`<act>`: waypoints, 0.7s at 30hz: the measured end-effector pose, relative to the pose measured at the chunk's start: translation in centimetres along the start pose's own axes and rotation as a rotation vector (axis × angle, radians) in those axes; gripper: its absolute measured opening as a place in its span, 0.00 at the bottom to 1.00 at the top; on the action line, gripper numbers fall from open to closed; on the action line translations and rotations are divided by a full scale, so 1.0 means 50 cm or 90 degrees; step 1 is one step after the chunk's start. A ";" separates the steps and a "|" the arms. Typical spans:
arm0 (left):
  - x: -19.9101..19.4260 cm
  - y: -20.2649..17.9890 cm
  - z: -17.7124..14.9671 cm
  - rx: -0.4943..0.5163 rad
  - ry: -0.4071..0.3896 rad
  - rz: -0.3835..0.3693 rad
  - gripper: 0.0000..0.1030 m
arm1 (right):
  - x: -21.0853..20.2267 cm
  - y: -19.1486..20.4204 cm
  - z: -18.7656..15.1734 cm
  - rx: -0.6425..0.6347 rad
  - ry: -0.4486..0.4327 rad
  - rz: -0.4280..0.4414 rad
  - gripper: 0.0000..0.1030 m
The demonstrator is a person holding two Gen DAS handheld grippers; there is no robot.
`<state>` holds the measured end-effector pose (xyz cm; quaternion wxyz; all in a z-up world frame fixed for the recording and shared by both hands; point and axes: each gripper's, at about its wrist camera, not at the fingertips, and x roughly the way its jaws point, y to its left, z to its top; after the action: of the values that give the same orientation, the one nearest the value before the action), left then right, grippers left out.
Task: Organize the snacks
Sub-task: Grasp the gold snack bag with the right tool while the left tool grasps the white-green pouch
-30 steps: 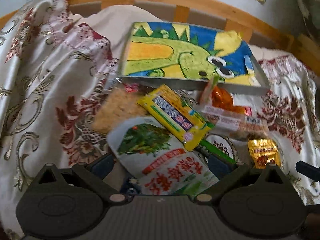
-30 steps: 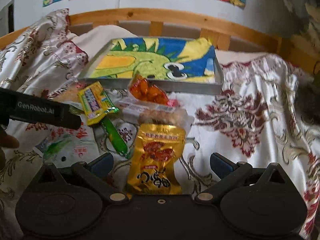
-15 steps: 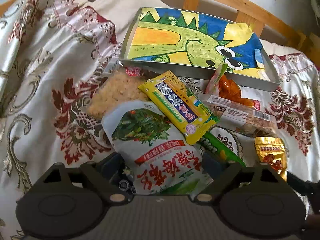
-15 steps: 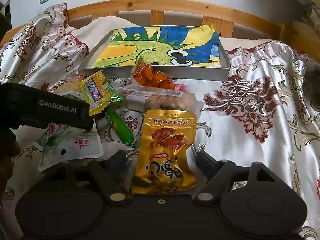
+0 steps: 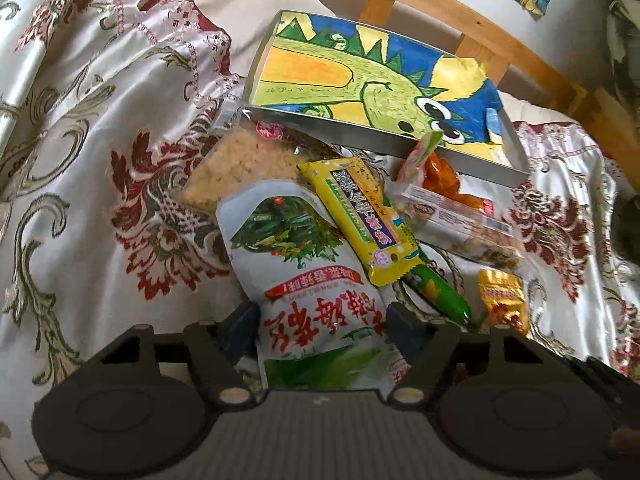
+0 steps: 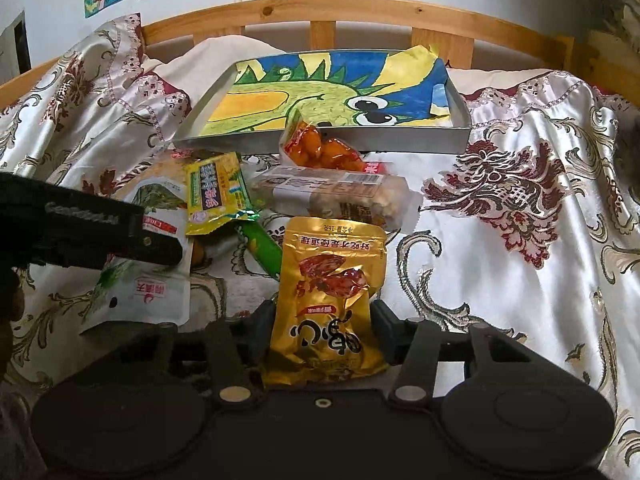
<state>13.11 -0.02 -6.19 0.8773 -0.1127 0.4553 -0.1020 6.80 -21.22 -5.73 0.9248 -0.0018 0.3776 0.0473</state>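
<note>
A white and green snack pouch [image 5: 296,264] lies on the bedspread between the fingers of my left gripper [image 5: 322,328]. Its jaws are closing, with the pads right at the pouch's two edges. A gold snack pouch [image 6: 332,280] lies between the fingers of my right gripper [image 6: 322,328], whose jaws are closing too and stand just beside its edges. Neither pouch looks squeezed. A metal tray [image 6: 400,138] lined with a dinosaur drawing sits behind the pile with no snacks in it. In the left wrist view the gold pouch [image 5: 502,296] shows at the lower right.
More snacks lie before the tray: a yellow packet [image 5: 360,216], a green stick [image 5: 440,292], an orange bag [image 5: 440,172], a clear wrapped pack [image 5: 460,220] and a crumbly bag [image 5: 240,168]. A wooden headboard [image 6: 320,8] runs behind. Bare bedspread [image 6: 520,240] lies to the right.
Both grippers' jaws have narrowed from wide apart to close around their pouches. My left gripper has moved forward over the white and green pouch; the right one has barely moved.
</note>
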 end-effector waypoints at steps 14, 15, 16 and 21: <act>-0.049 0.006 -0.043 0.004 -0.015 -0.040 0.64 | -0.018 0.018 -0.006 -0.020 -0.011 0.036 0.48; -0.049 0.007 -0.043 0.002 -0.014 -0.043 0.64 | -0.019 0.018 -0.006 -0.020 -0.012 0.038 0.48; -0.050 0.006 -0.043 0.001 -0.014 -0.047 0.64 | -0.020 0.019 -0.006 -0.020 -0.013 0.041 0.48; -0.051 0.003 -0.048 -0.001 -0.011 -0.062 0.64 | -0.017 0.021 -0.010 -0.027 -0.009 0.048 0.47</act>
<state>9.71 0.59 -5.58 0.8751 -0.1363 0.4416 -0.1433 5.78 -20.26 -5.46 0.9246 -0.0071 0.3699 0.0903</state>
